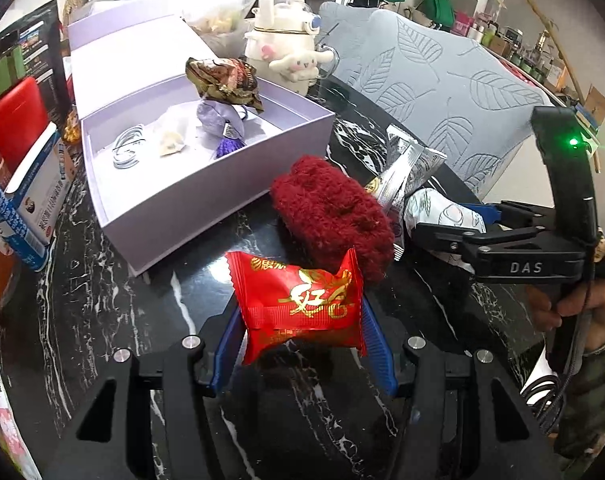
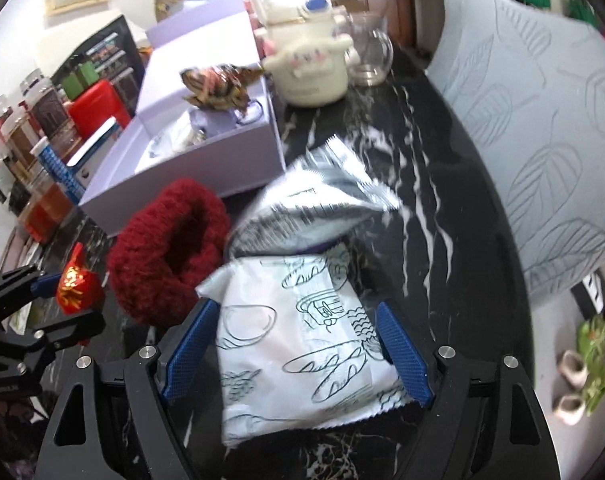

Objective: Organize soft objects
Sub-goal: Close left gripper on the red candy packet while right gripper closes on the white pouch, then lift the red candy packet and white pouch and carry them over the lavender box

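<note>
Left fingers [image 1: 238, 344] clench the red packet [image 1: 302, 304]; right fingers [image 2: 190, 352] stand spread around the white packet [image 2: 302, 352].

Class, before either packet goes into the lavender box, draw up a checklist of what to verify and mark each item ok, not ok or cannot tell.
1. Left tongs grip the red packet: ok, both pads press on it.
2. Right tongs grip the white bread-print packet: cannot tell; it lies between them, but a gap shows at the right pad.
3. Lavender box is open: ok.
4. Free floor in the box: ok, beside the wire rings.
5. Way to the box: not ok for the right tongs; the dark red knitted piece lies between.
</note>
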A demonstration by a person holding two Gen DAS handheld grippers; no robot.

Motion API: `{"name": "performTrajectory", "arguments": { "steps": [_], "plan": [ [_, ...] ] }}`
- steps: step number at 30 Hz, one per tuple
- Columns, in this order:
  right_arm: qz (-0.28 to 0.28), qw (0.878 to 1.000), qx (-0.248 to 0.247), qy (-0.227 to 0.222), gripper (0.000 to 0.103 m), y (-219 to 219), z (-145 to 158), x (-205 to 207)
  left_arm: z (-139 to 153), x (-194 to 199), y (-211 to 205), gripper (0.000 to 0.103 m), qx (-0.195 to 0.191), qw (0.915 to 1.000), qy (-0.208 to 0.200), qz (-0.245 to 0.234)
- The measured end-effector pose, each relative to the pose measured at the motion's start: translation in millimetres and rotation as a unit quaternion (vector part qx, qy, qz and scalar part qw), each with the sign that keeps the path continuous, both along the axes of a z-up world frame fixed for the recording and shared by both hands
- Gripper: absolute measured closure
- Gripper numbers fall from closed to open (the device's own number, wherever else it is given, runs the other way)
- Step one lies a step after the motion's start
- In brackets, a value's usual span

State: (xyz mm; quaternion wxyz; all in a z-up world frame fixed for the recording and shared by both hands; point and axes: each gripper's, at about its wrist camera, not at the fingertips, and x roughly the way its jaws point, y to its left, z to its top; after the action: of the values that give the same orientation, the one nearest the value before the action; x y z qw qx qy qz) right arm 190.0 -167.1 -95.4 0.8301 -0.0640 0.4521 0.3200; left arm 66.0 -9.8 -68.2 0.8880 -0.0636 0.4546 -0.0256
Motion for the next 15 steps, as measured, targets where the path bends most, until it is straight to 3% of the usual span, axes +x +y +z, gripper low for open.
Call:
{"name": "performTrajectory", "arguments": {
  "steps": [2,4,8,15],
  "plan": [
    [-0.004,1.000,-0.002,0.017,0.021,0,-8,3,-1,0,-1,0.048,-0.001,1.0000,0.002,-0.004],
    [-0.004,1.000,0.001,0.025,0.031,-2,-12,3,-1,0,-1,0.048,-0.002,1.0000,0.003,-0.005],
    [-0.013,1.000,-0.005,0.025,0.040,-5,-15,-1,-1,-2,1,0.048,-0.006,1.0000,0.002,-0.003],
    [-0.032,0.999,-0.005,0.015,0.045,-11,-12,-19,-2,-12,5,0.048,-0.007,1.0000,-0.002,0.001]
  ]
}}
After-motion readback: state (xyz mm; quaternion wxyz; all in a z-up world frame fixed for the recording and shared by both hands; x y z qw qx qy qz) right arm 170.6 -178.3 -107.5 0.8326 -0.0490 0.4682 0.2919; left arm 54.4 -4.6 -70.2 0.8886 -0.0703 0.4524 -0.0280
